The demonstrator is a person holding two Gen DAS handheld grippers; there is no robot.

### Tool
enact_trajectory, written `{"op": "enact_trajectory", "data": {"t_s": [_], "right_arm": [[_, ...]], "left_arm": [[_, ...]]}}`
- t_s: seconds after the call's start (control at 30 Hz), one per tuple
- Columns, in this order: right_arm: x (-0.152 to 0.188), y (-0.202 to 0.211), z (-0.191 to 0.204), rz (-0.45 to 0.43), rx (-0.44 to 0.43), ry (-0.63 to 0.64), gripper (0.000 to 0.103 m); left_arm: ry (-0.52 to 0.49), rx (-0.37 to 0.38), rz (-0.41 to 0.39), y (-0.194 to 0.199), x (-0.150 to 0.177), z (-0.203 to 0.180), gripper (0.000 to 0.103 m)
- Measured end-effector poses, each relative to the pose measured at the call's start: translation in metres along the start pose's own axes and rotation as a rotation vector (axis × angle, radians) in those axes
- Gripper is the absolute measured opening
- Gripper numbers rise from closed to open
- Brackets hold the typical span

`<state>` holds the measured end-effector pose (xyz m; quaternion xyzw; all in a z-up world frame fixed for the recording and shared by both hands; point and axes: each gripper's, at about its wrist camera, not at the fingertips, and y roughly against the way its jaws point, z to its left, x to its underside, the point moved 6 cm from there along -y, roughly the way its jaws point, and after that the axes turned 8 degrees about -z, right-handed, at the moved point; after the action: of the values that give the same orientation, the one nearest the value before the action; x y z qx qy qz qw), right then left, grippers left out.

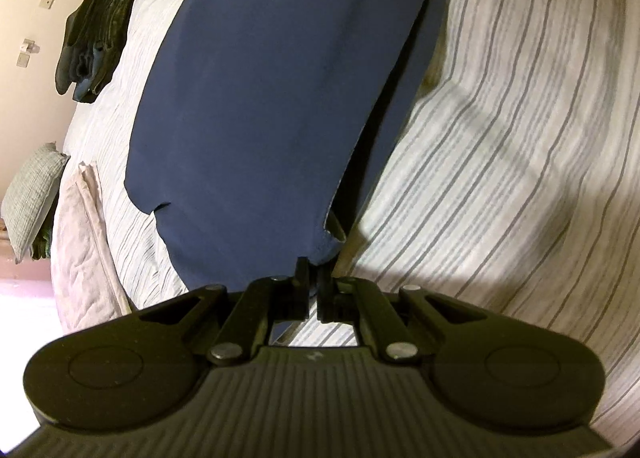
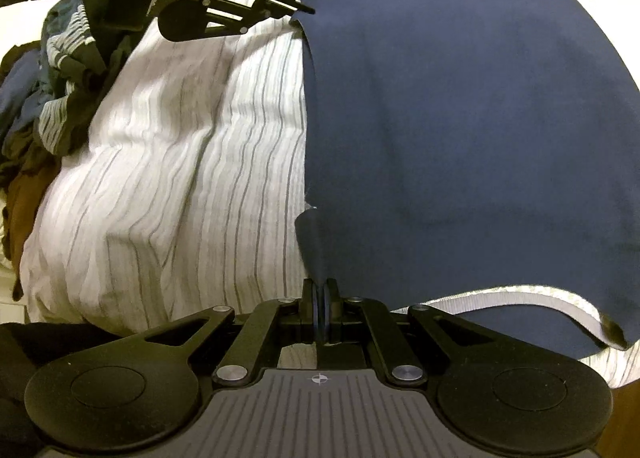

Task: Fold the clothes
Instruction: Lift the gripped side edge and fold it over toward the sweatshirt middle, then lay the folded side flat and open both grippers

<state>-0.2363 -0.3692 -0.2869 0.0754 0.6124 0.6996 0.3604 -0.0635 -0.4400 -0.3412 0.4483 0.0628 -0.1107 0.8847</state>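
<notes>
A navy blue garment (image 1: 272,98) lies spread on the striped bed cover (image 1: 500,138). My left gripper (image 1: 313,272) is shut on its near corner and lifts that edge a little. In the right wrist view the same garment (image 2: 460,118) fills the right half. My right gripper (image 2: 321,290) is shut on its near edge, with cloth pinched between the pads. The left gripper also shows in the right wrist view (image 2: 308,10), at the garment's far corner. A white band (image 2: 520,296) runs along the garment's lower edge.
A stack of folded dark clothes (image 1: 94,42) sits at the far side of the bed. Pillows (image 1: 32,194) and a pale quilt (image 1: 86,242) lie at the left. A heap of unfolded clothes (image 2: 48,70) lies at the left of the right wrist view.
</notes>
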Motion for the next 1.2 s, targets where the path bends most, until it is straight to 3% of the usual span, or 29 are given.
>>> {"op": "enact_trajectory", "data": {"t_s": [0.23,0.27,0.33,0.53,0.67,0.8,1.03,1.2], "right_arm": [[0.005,-0.010,0.002,0.012,0.042,0.019,0.005],[0.007,-0.008,0.003,0.012,0.044,0.009,0.033],[0.013,-0.002,0.006,0.016,0.029,-0.016,0.074],[0.020,0.020,0.011,-0.044,0.016,-0.117,0.073],[0.019,0.036,-0.004,-0.092,0.061,-0.181,0.073],[0.022,0.054,-0.023,-0.125,0.124,-0.217,0.073],[0.021,0.090,-0.074,-0.196,0.223,-0.282,0.073],[-0.006,0.109,-0.134,-0.270,0.244,-0.287,0.073]], "left_arm": [[0.002,0.008,0.040,-0.008,-0.003,-0.009,0.003],[0.005,0.011,0.046,-0.006,-0.002,-0.009,0.006],[0.019,0.021,0.062,0.000,-0.001,-0.011,0.009],[0.153,0.031,0.108,0.029,-0.001,-0.014,0.010],[0.368,-0.022,0.086,0.054,-0.024,0.002,0.010],[0.584,-0.040,0.012,0.069,-0.069,0.011,0.011],[0.753,0.053,-0.101,0.058,-0.165,-0.011,0.013],[0.781,0.168,-0.022,0.032,-0.203,-0.044,0.012]]}}
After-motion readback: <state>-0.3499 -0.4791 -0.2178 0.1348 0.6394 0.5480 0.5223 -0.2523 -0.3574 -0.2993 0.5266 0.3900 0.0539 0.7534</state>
